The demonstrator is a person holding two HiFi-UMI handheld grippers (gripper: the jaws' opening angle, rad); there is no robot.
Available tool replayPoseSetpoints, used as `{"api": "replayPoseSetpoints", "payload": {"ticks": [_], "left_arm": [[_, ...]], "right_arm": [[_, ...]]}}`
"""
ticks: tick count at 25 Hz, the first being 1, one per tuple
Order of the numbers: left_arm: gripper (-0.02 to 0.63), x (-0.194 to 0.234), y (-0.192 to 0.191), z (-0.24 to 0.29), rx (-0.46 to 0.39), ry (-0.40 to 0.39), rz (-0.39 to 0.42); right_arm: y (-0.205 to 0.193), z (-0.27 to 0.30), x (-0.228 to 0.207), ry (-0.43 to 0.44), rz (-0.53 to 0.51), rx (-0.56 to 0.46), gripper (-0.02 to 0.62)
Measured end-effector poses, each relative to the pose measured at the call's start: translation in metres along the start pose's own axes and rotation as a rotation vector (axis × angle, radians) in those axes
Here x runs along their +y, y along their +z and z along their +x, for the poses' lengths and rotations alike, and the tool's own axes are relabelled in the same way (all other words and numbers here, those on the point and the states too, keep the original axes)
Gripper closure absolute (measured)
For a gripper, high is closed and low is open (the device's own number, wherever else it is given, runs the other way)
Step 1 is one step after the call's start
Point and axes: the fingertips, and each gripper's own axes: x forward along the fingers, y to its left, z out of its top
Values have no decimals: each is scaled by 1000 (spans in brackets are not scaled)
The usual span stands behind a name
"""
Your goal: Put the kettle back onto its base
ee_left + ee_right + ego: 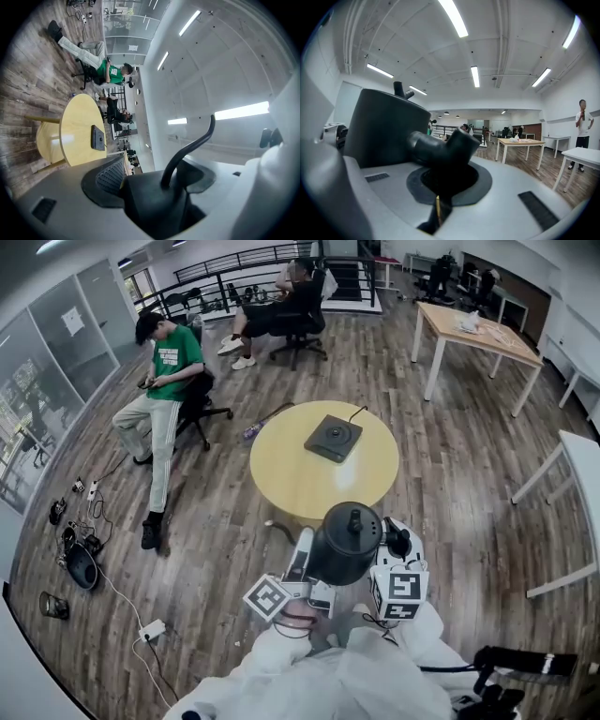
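Note:
I hold a black kettle [345, 545] in the air between both grippers, just short of the near edge of the round yellow table [281, 474]. Its dark square base [333, 439] lies on the table's far half, with a cord trailing behind it. My left gripper [314, 557] presses on the kettle's left side. My right gripper [386, 542] grips the handle side. In the left gripper view, a black kettle part [159, 201] with a curved lever fills the jaws, and the base [97, 138] shows beyond. In the right gripper view, the jaws are shut on the kettle's handle stub [440, 145].
A person in a green shirt [173, 362] sits on a chair left of the table, and another person [286, 301] sits farther back. A wooden desk [473, 334] stands at the back right and a white table [581, 460] at the right. Cables and a power strip [150, 629] lie on the floor at the left.

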Motion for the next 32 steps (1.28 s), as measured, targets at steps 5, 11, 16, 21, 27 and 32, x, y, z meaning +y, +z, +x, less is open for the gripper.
{"api": "replayPoseSetpoints", "payload": {"ticks": [5, 11, 16, 21, 27, 32], "left_arm": [[268, 12, 14, 18, -13, 3, 9], [268, 27, 27, 50, -40, 10, -14], [268, 41, 51, 92, -68, 1, 19], [268, 56, 70, 146, -77, -2, 41], [268, 83, 88, 219, -90, 0, 35], [268, 105, 101, 277, -100, 1, 24]], "right_arm": [[1, 26, 1, 11, -7, 0, 583], [5, 71, -9, 22, -19, -10, 583], [14, 123, -15, 50, -18, -33, 583], [23, 179, -31, 58, -14, -49, 583], [31, 254, -61, 52, -26, -46, 583], [39, 314, -85, 52, -40, -46, 583]]}}
